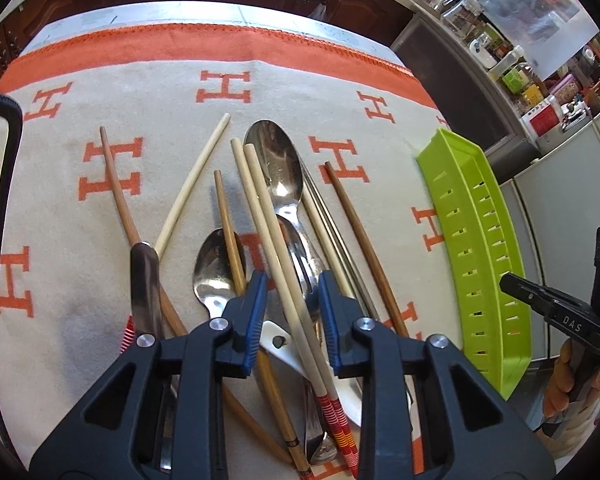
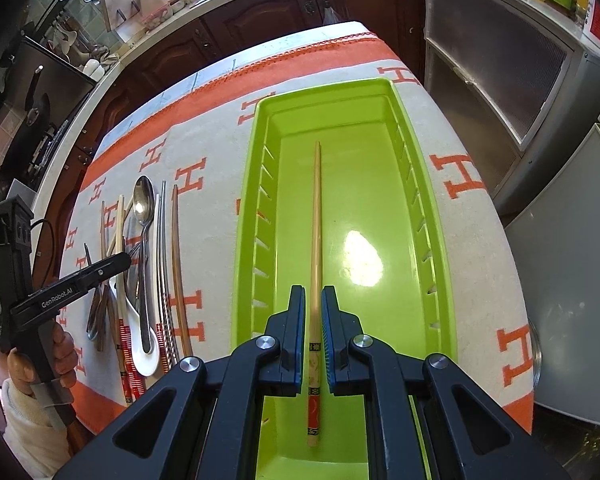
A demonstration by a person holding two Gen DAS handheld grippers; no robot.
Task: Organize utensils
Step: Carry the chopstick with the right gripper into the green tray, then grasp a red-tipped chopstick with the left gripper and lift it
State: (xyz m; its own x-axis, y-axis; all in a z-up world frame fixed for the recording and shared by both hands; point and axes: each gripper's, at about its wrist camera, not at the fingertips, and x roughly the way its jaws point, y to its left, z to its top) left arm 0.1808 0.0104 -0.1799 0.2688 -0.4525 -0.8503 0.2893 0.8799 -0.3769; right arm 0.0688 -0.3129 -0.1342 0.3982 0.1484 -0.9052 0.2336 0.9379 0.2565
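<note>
A pile of utensils lies on the cloth: pale chopsticks (image 1: 260, 200), brown chopsticks (image 1: 360, 240), a large steel spoon (image 1: 278, 160), a smaller spoon (image 1: 214, 268) and a white ceramic spoon (image 1: 280, 344). My left gripper (image 1: 293, 300) hangs over the pile, open, with the pale pair and a fork's tines between its blue pads. My right gripper (image 2: 313, 312) is over the near end of the green tray (image 2: 256, 208), shut on a bamboo chopstick (image 2: 317, 220) that runs lengthwise down the tray. Whether that chopstick rests on the tray floor I cannot tell.
The cloth (image 1: 160, 80) is beige with orange H marks and an orange border. Dark wooden cabinets (image 2: 260, 16) stand beyond the table. A metal cabinet (image 2: 500, 80) and crowded shelves (image 1: 520, 72) sit to the right. A hand (image 2: 60, 360) holds the left gripper's handle.
</note>
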